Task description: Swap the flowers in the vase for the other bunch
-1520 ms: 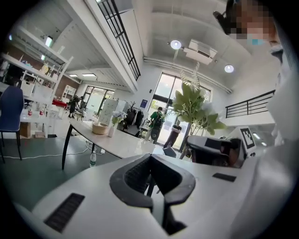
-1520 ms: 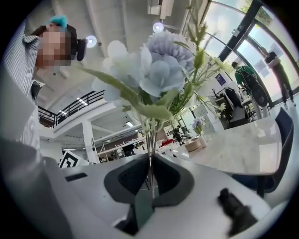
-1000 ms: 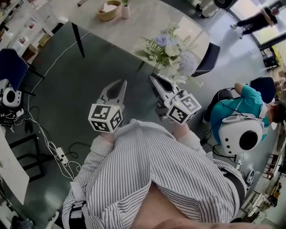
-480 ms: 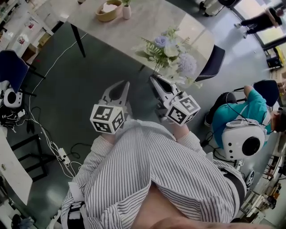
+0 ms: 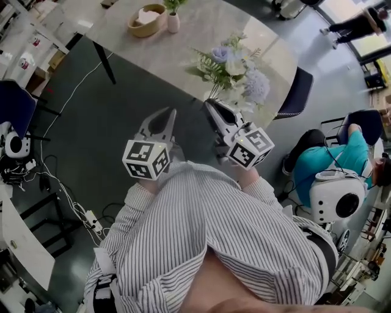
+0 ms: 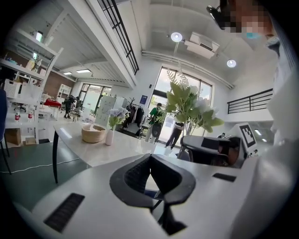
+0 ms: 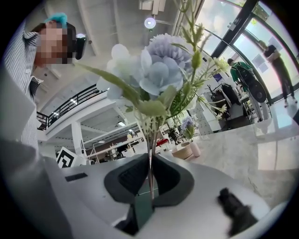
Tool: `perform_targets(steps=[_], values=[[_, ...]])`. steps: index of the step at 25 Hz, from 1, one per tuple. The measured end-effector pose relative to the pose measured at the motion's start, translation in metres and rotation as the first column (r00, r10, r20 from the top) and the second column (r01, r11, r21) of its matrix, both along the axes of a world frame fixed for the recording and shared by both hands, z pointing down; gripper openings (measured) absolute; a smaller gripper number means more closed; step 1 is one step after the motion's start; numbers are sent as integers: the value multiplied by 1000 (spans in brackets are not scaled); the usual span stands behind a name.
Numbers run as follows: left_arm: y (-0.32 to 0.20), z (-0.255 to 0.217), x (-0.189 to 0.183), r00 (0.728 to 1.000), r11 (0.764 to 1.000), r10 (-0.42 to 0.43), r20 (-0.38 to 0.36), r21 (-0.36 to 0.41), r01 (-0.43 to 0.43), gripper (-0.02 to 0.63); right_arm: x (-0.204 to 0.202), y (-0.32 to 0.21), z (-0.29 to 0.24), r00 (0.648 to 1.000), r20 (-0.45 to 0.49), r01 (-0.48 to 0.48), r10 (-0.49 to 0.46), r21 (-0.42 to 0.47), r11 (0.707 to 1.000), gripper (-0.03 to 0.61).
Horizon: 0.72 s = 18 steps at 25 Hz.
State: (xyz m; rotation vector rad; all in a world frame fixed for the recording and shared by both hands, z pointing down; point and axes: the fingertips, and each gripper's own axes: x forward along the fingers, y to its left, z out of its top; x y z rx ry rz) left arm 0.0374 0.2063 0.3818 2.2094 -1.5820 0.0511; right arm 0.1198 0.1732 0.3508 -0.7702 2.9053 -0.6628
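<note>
Right claw [image 7: 150, 163] pinches the stems of the flower bunch [image 7: 159, 74].

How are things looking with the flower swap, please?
Left gripper shut, empty. Right gripper shut on stems of pale blue and white flower bunch. Small white vase on marble table, purple flowers in it. Tan round bowl beside vase.

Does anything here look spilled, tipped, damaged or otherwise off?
Nothing stands out. The bunch of pale blue and white flowers stands roughly upright, stems clamped in the right gripper. The small white vase stands upright beside the round wooden bowl on the marble table. The left gripper is shut, empty.
</note>
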Motion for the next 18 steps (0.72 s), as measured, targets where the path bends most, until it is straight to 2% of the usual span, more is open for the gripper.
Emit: perform_targets(steps=[13, 18], values=[[-90, -12, -55, 997, 997, 76, -18, 23, -76, 12, -46, -88, -15, 994, -1, -110, 110, 22, 994, 35], [-118, -8, -65, 993, 993, 115, 0, 18, -115, 12, -58, -112, -16, 989, 8, -148, 147, 38, 988, 35]])
